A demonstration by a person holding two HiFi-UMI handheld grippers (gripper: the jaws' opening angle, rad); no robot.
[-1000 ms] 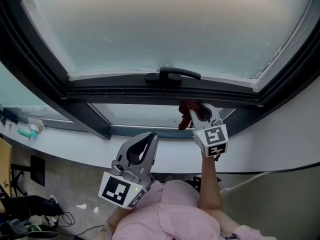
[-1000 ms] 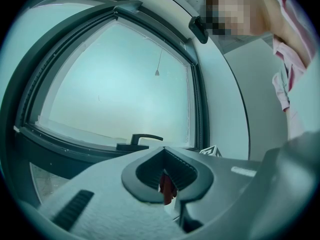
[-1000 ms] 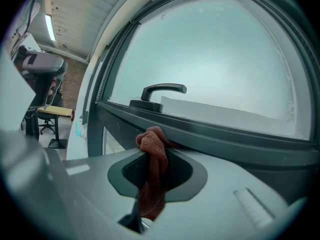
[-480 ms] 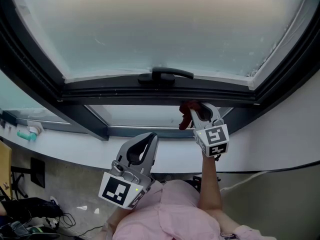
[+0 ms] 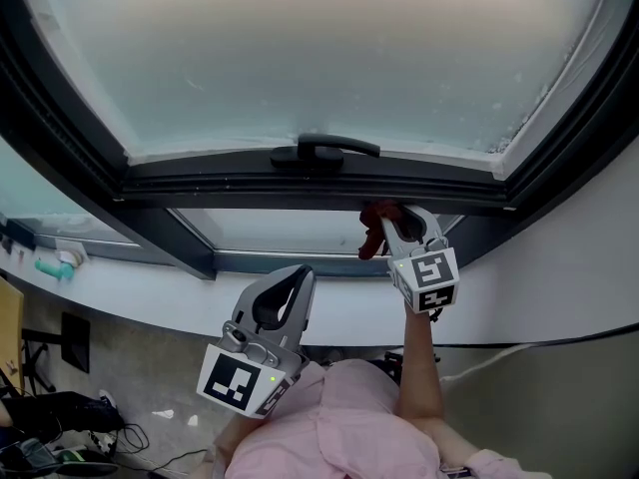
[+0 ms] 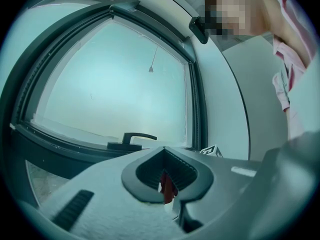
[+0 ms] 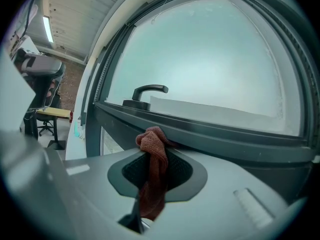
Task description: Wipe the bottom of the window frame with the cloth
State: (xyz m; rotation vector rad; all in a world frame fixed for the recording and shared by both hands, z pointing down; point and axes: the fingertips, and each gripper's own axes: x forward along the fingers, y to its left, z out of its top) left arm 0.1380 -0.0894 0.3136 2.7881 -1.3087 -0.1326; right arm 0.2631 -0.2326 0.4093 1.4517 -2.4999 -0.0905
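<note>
Currently mid-wipe, I'd say: right gripper (image 5: 394,218) jaws clamped on the reddish-brown cloth (image 7: 152,169), bunched end against the window frame's bottom rail (image 5: 250,190) right of the handle (image 5: 324,149); left gripper (image 5: 298,275) closed, empty, parked low; next move needs a sideways drag along the rail under pressure.

The cloth (image 5: 371,230) lies against the window frame (image 5: 230,182), right of the handle (image 5: 324,151).
</note>
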